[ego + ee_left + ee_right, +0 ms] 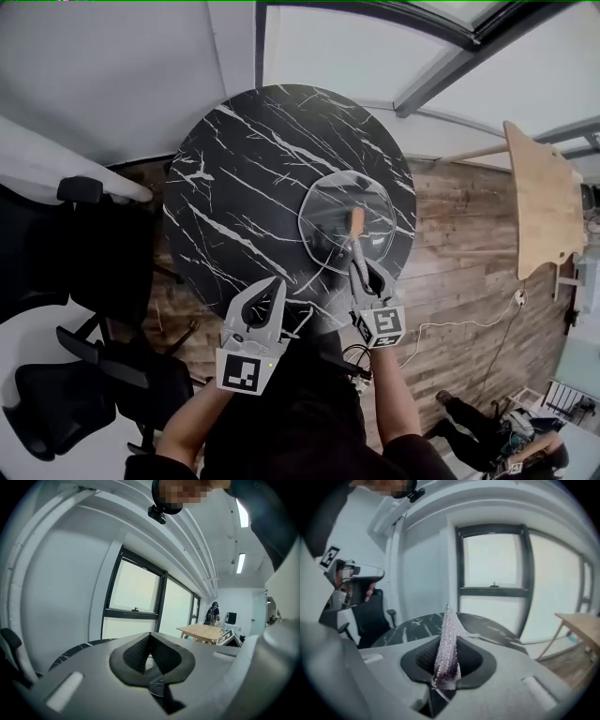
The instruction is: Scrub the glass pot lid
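right gripper jaws tight on scrubber over glass lid; left gripper jaws closed

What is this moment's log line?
glass lid on table | right claw shut on mesh cloth, over lid | left claw shut, off lid

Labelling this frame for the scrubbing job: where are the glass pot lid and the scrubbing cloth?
glass pot lid (323,216), head view, clear glass on its left half.
scrubbing cloth (446,644), right gripper view, middle of the fold.

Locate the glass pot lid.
In the head view, the glass pot lid sits at the right of the marble table, just ahead of the right gripper.
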Demonstrator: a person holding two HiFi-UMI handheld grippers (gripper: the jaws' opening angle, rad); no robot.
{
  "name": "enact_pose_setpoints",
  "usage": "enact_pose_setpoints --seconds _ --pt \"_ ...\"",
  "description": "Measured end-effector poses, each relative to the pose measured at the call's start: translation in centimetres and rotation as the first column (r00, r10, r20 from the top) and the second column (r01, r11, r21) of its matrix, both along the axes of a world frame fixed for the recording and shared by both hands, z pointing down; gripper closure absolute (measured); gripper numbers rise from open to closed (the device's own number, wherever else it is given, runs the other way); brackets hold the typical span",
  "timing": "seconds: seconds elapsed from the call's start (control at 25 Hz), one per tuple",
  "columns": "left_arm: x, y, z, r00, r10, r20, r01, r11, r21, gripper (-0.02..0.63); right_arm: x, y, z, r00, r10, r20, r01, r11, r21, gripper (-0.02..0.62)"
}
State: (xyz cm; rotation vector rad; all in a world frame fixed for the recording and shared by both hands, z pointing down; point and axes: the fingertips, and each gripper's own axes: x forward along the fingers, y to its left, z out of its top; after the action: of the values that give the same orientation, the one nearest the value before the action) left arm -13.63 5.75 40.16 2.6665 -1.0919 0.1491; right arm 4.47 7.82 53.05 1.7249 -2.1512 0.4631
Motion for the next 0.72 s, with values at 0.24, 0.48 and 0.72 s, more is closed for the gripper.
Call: enact_pose_setpoints --seconds 0.24,0.48,0.72 --pt "1.7 -0.9 -1.1 0.999 -0.024 -0.024 0.025 0.999 0.036 0.604 10.2 0.5 1.7 0.954 0.299 0.001 -0.297 0.947 -0.127 0.520" --pt "4.0 -1.7 -0.3 0.998 -0.061 -0.003 0.061 0.998 -0.028 0.604 13.8 -0.2 8.5 0.935 0.356 -0.006 -0.339 0.886 -0.315 0.520" --pt "6.2 -3.1 1.2 0.996 -0.077 0.038 0.079 0.995 -0.054 0.604 14.5 -2.1 12.4 0.951 0.309 -0.021 -0.293 0.876 -0.384 0.518"
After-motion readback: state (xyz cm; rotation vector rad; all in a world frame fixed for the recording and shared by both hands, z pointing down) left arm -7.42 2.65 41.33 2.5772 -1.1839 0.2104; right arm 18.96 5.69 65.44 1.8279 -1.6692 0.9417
